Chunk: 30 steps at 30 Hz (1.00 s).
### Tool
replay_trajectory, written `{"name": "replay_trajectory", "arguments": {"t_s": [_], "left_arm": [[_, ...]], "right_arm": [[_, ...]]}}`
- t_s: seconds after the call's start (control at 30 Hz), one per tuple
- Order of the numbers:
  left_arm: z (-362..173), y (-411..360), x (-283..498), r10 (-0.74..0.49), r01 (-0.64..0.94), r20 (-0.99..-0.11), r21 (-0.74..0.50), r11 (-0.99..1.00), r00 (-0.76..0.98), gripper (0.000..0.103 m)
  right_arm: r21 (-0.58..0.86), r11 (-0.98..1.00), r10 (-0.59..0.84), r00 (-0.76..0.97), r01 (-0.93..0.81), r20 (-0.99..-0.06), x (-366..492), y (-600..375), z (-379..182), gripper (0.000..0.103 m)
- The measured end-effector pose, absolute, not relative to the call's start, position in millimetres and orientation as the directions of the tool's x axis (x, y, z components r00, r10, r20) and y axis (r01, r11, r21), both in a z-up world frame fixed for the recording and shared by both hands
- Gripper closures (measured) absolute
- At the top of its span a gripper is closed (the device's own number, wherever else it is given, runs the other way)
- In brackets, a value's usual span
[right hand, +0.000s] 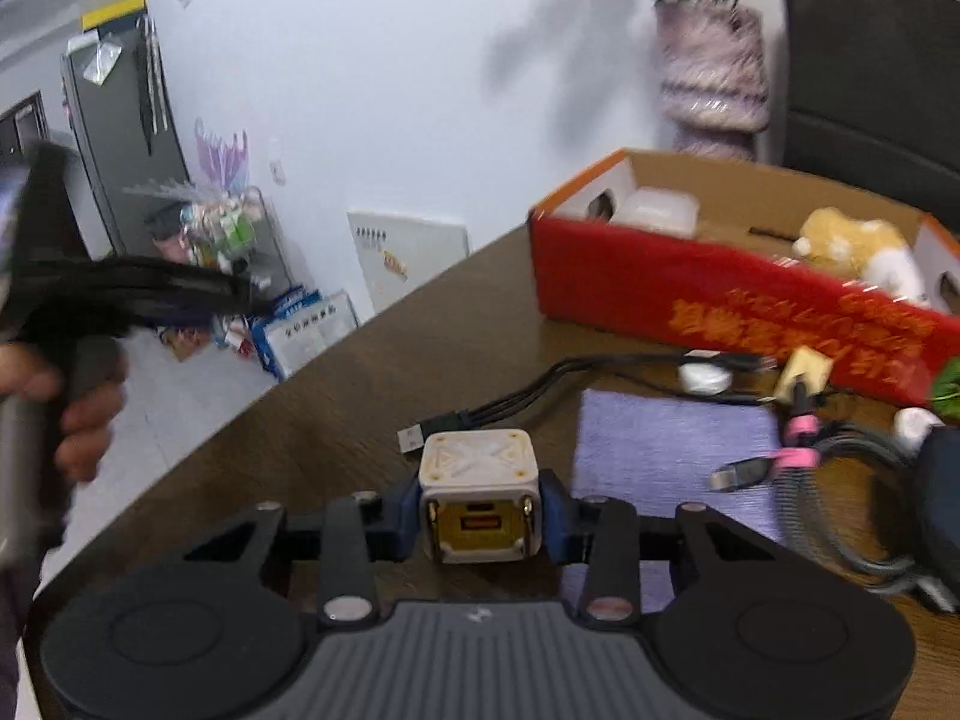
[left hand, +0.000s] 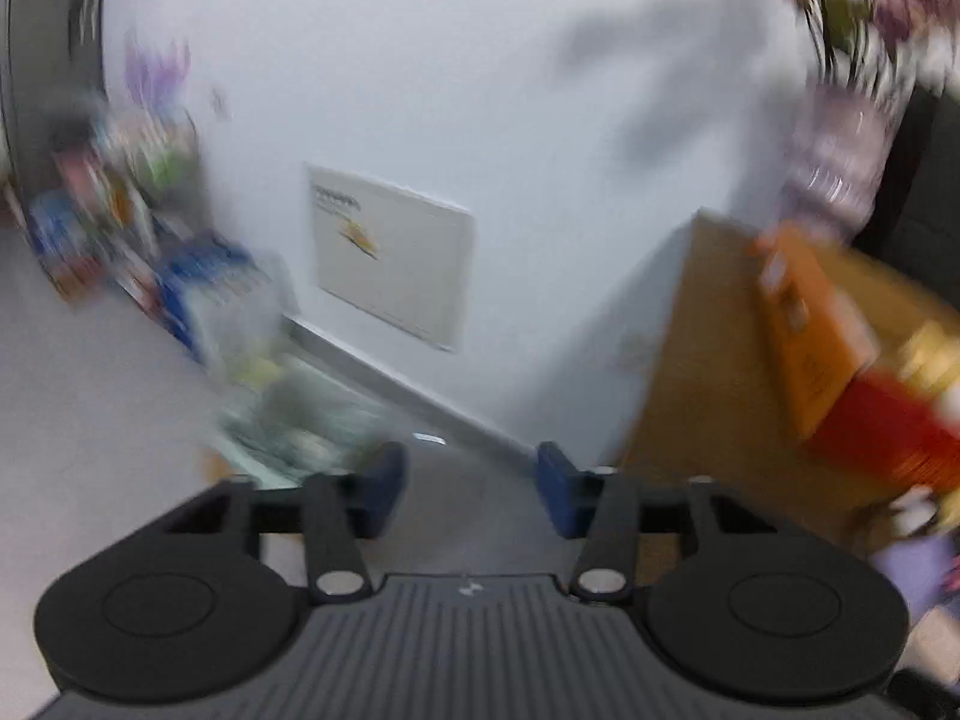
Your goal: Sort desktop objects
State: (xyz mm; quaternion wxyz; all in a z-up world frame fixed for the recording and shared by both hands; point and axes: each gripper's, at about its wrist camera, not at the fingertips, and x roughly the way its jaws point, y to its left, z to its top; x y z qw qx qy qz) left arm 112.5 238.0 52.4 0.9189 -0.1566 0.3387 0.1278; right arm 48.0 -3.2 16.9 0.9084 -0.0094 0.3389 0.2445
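The charger cube (right hand: 477, 495) is a small cream-white block with rounded corners; its top carries a raised X-shaped pattern, and the face turned toward the camera has a yellowish panel with an orange-red port in the middle. It sits between the blue pads of the right gripper (right hand: 480, 510), low over the near edge of the brown table (right hand: 372, 384), and both pads press against its sides — gripped. A black cable (right hand: 528, 390) with a silver plug lies on the table just behind it, and a purple cloth (right hand: 666, 450) lies to its right. Farther back stands the red box (right hand: 708, 294), open at the top, with a plush toy (right hand: 852, 243) inside.

The left gripper (left hand: 471, 489) points down past the table corner toward the wall — its blue pads stand apart with nothing between them. From the right camera, a hand (right hand: 78, 402) grips that tool's handle at the left edge, blurred.
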Motion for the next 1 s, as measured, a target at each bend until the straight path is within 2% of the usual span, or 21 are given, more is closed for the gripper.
{"name": "replay_trajectory", "arguments": {"t_s": [0.03, 0.07, 0.27, 0.53, 0.73, 0.87, 1.0], "left_arm": [[52.7, 236.8, 109.5, 0.074, -0.316, -0.650, -0.264, 0.911, 0.756, 0.034], [52.9, 231.6, 106.7, 0.049, -0.296, -0.639, -0.286, 0.911, 0.768, 0.035], [68.9, 177.9, 106.3, -0.066, -0.117, -0.590, -0.268, 0.956, 0.805, 0.036], [121.4, 112.2, 166.8, -0.186, 0.082, -0.514, -0.219, 0.972, 0.837, 0.035], [134.6, 71.7, 237.5, -0.206, 0.109, -0.531, -0.208, 0.972, 0.822, 0.034], [120.8, 56.4, 278.0, -0.178, 0.088, -0.565, -0.184, 0.979, 0.805, 0.034], [102.7, 55.4, 297.5, -0.176, 0.060, -0.589, -0.211, 0.976, 0.789, 0.034]], "right_arm": [[0.146, 0.885, 0.434, 0.670, -0.442, -0.602, 46.5, -9.6, 23.5, 0.065], [0.142, 0.892, 0.426, 0.691, -0.429, -0.584, 46.0, -16.4, 30.0, 0.065], [0.142, 0.943, 0.329, 0.785, -0.301, -0.525, 61.9, -61.8, 64.4, 0.065], [0.139, 0.965, 0.263, 0.853, -0.224, -0.451, 128.7, -98.6, 115.7, 0.065], [0.185, 0.965, 0.257, 0.792, -0.183, -0.554, 247.3, -98.5, 111.7, 0.065], [0.173, 0.973, 0.226, 0.736, -0.149, -0.638, 313.5, -90.6, 88.6, 0.065], [0.207, 0.967, 0.254, 0.652, -0.150, -0.715, 361.1, -87.5, 60.2, 0.065]]}}
